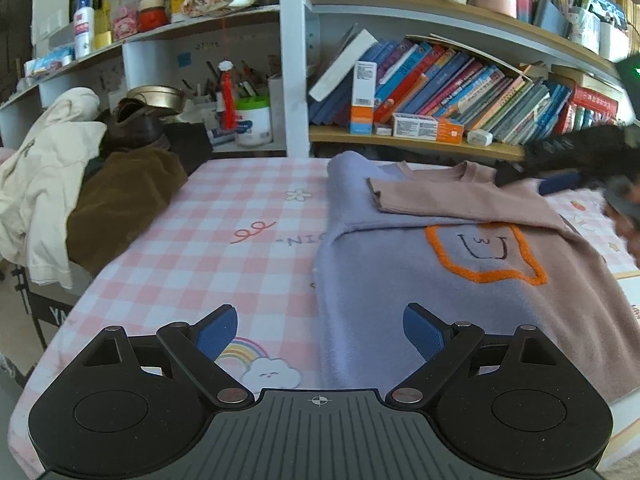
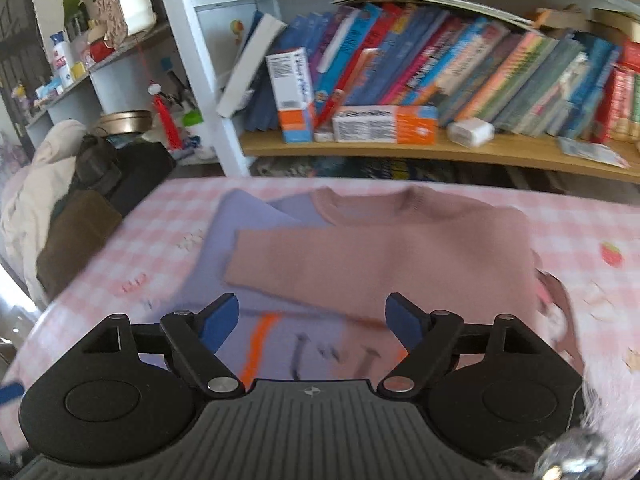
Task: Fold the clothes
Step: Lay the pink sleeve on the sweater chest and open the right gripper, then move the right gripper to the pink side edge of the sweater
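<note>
Sweater [image 1: 420, 312] lying flat on the table, toward its right half; lavender front with an orange stitched outline [image 1: 484, 256] and a small drawn face inside it, dusty pink on the other side and at the collar [image 2: 368, 204]. Pink sleeve [image 2: 360, 268] lying folded across the chest, cuff end pointing left, lavender sleeve tucked under it near the shoulder

Left gripper [image 1: 320, 332] hovering over the near table edge, jaws spread wide, nothing between the blue pads [image 1: 218, 334], not touching the cloth. Right gripper [image 2: 312, 322] hanging over the sweater's front, jaws also spread, nothing pinched; that view is smearing with motion blur

Table wearing a pink-and-white checked cloth [image 1: 192, 240] with small prints: rainbow and cloud, flower, strawberry. Bookshelf [image 1: 416, 144] sitting right behind the table, packed with leaning books [image 1: 460, 88] and a few medicine boxes [image 2: 384, 124]

Heap of clothes [image 1: 80, 200] piling at the left table edge, cream and brown, well apart from the sweater. Dark fuzzy sleeve [image 1: 580, 152] reaching in from the right, just beyond the collar
</note>
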